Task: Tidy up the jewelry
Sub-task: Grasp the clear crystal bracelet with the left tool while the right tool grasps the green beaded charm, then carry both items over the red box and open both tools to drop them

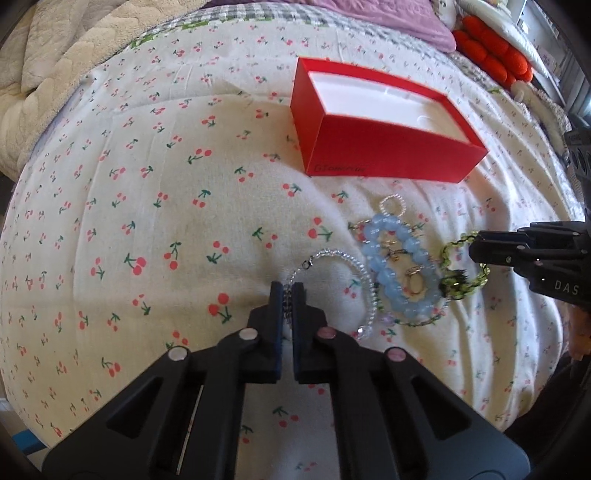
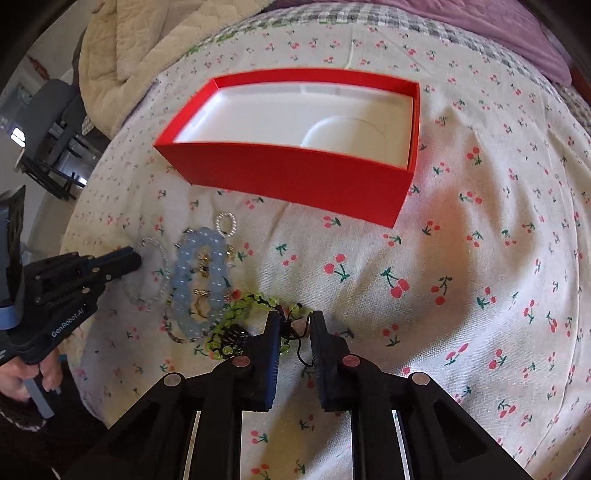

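On the cherry-print bedcover [image 1: 147, 192] lies a small heap of jewelry in front of an open red box [image 1: 388, 155] [image 2: 295, 177] with a white lining. My left gripper [image 1: 287, 293] [image 2: 137, 258] is shut on the strand of a clear bead bracelet [image 1: 369, 288] [image 2: 164, 266]. Beside it lies a pale blue bead bracelet [image 1: 388, 280] [image 2: 184, 266] with small gold pieces inside its loop. My right gripper [image 2: 295, 321] [image 1: 473, 248] is shut on a green bead bracelet [image 2: 236, 306] [image 1: 461, 288] with black cord. A small pearl ring [image 1: 382, 205] [image 2: 218, 223] lies near the box.
A cream quilted blanket [image 1: 55, 55] is bunched at the far left of the bed. A purple pillow [image 1: 388, 18] and an orange plush [image 1: 495, 55] lie behind the box. A hand [image 2: 14, 376] holds the left gripper's handle. The bed's edge falls away at the left.
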A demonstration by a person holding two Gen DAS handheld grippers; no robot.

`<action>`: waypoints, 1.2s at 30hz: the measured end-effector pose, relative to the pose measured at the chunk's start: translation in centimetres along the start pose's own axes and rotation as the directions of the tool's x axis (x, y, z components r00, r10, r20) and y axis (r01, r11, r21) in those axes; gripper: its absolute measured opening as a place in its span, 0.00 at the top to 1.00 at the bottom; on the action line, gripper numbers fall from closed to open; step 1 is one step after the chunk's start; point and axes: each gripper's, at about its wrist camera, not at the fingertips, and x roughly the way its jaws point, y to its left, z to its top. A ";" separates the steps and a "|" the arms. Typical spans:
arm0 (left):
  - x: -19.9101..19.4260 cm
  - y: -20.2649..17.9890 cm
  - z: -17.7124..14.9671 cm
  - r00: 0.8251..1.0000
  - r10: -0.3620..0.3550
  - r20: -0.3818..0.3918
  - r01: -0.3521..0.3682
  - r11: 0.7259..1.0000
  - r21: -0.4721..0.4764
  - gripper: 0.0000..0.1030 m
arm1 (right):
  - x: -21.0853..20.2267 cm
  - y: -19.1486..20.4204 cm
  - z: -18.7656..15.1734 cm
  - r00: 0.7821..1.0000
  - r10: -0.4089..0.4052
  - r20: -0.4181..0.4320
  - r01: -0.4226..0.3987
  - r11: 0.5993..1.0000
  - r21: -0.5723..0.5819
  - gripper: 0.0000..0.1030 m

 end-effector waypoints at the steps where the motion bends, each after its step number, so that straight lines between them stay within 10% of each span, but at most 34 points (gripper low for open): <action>1: -0.4 0.0 0.0 1.000 -0.003 0.008 0.003 1.000 0.000 0.96 | -0.2 0.1 -0.2 1.000 0.008 0.013 -0.008 1.000 -0.002 0.85; 23: -7.1 -2.1 6.4 0.957 -0.184 0.226 0.199 0.979 -0.045 0.96 | -7.8 0.8 3.9 0.966 0.038 0.257 -0.060 0.995 0.081 0.85; 30: -5.4 -4.4 9.5 0.934 -0.250 0.254 0.268 0.963 -0.037 0.96 | -7.0 -0.5 6.3 0.958 0.041 0.282 -0.080 0.988 0.129 0.85; 36: -2.1 -3.8 11.1 0.948 -0.222 0.228 0.248 0.964 -0.094 0.95 | -4.7 -0.9 8.3 0.960 0.079 0.269 -0.118 0.984 0.130 0.85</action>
